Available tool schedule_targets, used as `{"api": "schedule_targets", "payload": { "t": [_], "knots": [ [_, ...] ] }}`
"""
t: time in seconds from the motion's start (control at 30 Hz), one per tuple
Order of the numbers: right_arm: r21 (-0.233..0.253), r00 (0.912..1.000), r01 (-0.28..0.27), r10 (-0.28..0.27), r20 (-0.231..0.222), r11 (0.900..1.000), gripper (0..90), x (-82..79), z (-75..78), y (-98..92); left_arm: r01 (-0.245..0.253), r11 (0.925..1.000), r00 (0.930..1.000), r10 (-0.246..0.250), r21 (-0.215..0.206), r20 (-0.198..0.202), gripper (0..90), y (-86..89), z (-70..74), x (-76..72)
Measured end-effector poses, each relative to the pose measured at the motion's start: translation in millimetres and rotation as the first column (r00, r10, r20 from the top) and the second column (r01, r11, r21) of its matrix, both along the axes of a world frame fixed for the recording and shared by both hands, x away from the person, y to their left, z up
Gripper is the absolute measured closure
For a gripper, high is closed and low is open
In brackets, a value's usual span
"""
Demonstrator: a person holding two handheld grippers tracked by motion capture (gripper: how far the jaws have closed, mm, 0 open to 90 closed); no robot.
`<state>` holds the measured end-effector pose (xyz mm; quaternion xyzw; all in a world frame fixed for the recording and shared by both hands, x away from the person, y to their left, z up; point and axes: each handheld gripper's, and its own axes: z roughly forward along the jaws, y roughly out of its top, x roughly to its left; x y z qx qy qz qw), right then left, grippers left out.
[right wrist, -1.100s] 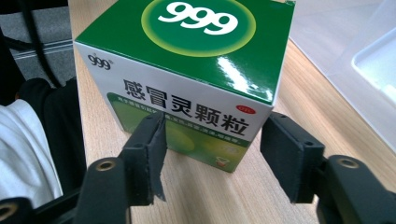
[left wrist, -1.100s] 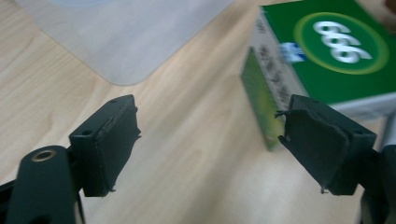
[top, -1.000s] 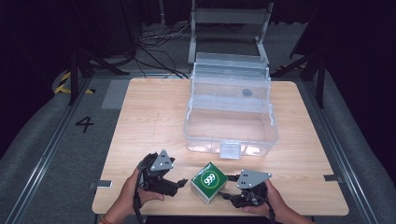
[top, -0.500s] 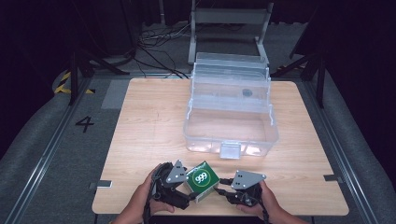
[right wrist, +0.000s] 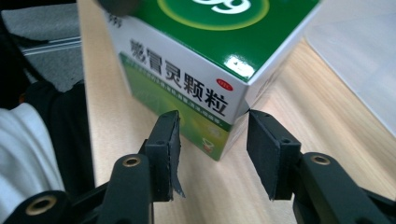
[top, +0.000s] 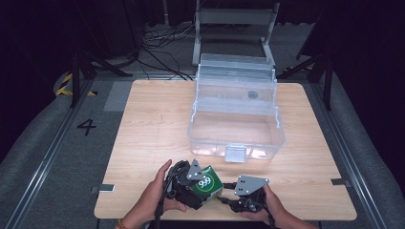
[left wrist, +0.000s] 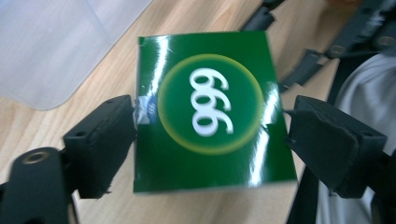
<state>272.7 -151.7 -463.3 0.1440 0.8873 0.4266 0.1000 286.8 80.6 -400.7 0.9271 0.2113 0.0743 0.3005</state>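
Observation:
A green box (top: 209,182) with "999" in a yellow ring on top lies on the wooden table (top: 153,124) near the front edge. In the left gripper view the box (left wrist: 210,112) spans the gap between my left gripper's (left wrist: 210,135) jaws, and both pads press on its sides. In the high view the left gripper (top: 198,188) is at the box's left. My right gripper (top: 225,198) is just to its right, open. In the right gripper view the box's white and green corner (right wrist: 210,107) points at the empty gap of the right gripper (right wrist: 212,140).
A clear plastic bin (top: 236,119) with its lid tipped back stands open behind the box, mid-table. A grey metal frame (top: 234,19) and cables lie beyond the far edge. Bare wood stretches to the left and right of the hands.
My left gripper has moved right from beside the box and shut its jaws on it. The right gripper has stayed close at the box's right side.

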Motion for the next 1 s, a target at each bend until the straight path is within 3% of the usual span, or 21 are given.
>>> {"api": "schedule_targets", "payload": {
  "t": [0.13, 0.2, 0.4, 0.67, 0.77, 0.8, 0.87, 0.93, 1.0],
  "knots": [
    [-0.002, 0.9993, -0.027, 0.027, 0.026, 1.0, 54.2, -4.5, 2.9, 2.5, 0.019, 0.9983, 0.9996, -0.017, 0.055, -0.023, 12.6, -7.0, -6.9, 6.4],
    [-0.006, 0.9991, -0.032, 0.032, 0.029, 0.999, 53.6, -4.4, 2.9, 2.8, 0.031, 0.998, 0.9981, -0.028, 0.056, -0.056, 12.2, -7.4, -10.3, 9.8],
    [-0.005, 0.9995, -0.029, 0.029, 0.012, 1.0, 53.1, -2.5, 0.9, 3.2, 0.043, 0.996, 0.9964, -0.037, 0.078, -0.076, 12.3, -11.2, -20.7, 13.1],
    [0.019, 0.9995, -0.031, 0.031, -0.011, 0.999, 53.8, -0.9, 0.3, 2.5, 0.044, 0.989, 0.9939, -0.029, 0.141, -0.107, 11.8, -18.9, -18.5, 17.0],
    [0.018, 0.9995, -0.033, 0.033, 0.003, 0.999, 54.8, -1.5, 1.6, 1.7, 0.055, 0.9857, 0.9926, -0.037, 0.16, -0.116, 11.3, -20.9, -20.7, 19.3],
    [0.029, 0.999, -0.045, 0.045, -0.001, 0.999, 54.9, -1.5, 3.6, -0.6, 0.07, 0.984, 0.9913, -0.05, 0.164, -0.122, 11.8, -21.5, -21.1, 20.2],
    [0.029, 0.9991, -0.043, 0.043, 0.0, 0.999, 54.0, -2.0, 4.8, -1.8, 0.104, 0.9738, 0.9885, -0.078, 0.203, -0.129, 12.2, -23.2, -22.0, 21.3],
    [0.022, 0.9984, -0.056, 0.056, -0.001, 0.998, 46.6, -3.0, 10.9, -9.7, 0.117, 0.9643, 0.9882, -0.089, 0.237, -0.124, 13.3, -26.2, -21.0, 22.3],
    [-0.002, 0.9981, -0.055, 0.055, 0.028, 0.998, 44.3, -3.5, 18.3, -21.5, 0.13, 0.9579, 0.9863, -0.098, 0.256, -0.133, 14.2, -27.0, -20.4, 22.7]
  ]
}}
